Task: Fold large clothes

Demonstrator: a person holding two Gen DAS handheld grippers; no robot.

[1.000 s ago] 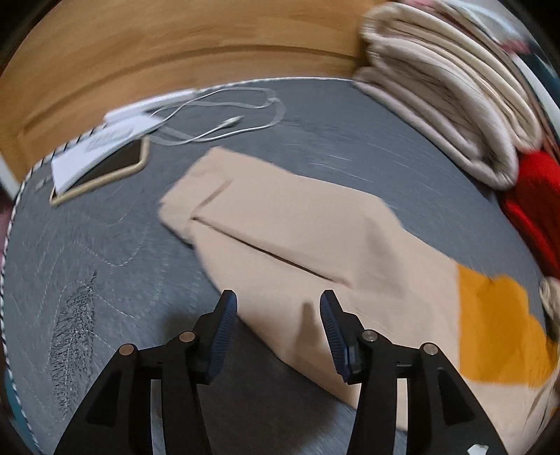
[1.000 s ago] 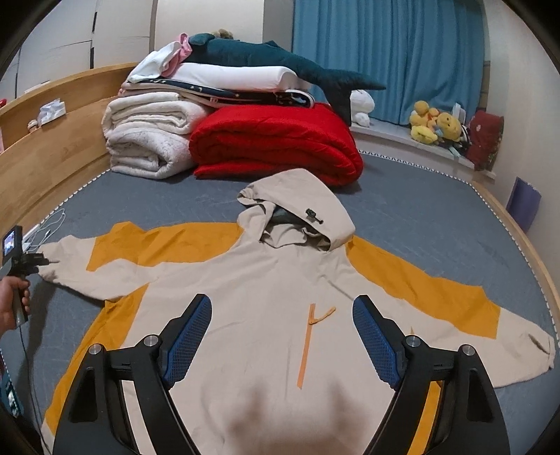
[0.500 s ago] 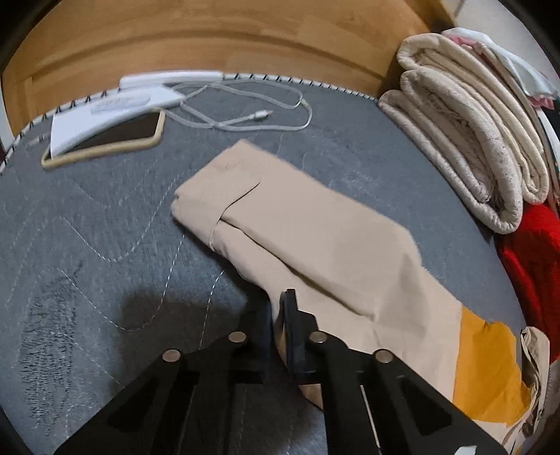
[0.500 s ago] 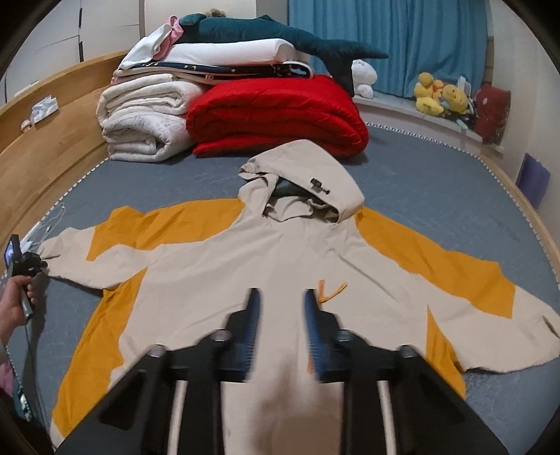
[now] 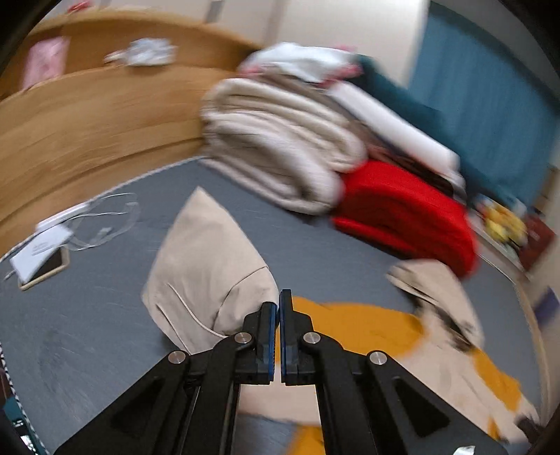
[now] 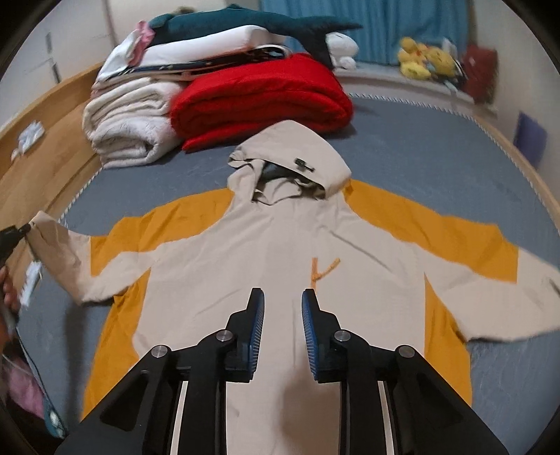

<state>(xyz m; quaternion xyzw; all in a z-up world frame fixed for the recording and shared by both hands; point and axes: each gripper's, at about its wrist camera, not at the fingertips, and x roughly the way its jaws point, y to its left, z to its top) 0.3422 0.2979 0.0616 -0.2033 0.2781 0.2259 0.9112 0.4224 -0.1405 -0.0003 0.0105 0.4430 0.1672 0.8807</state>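
Left gripper [image 5: 279, 316]: jaws clamped on the jacket [image 6: 280, 252] sleeve [image 5: 206, 269], which rises ahead. Right gripper [image 6: 282, 315]: jaws narrowly apart, holding nothing, above the jacket front.

No legible text, seemingly.

Folded red blanket [image 6: 259, 94] beside cream blankets [image 6: 126, 129], plush shark [image 6: 252, 24] atop — phone [image 5: 45, 269] (cable nearby), blue curtain [image 5: 490, 115]
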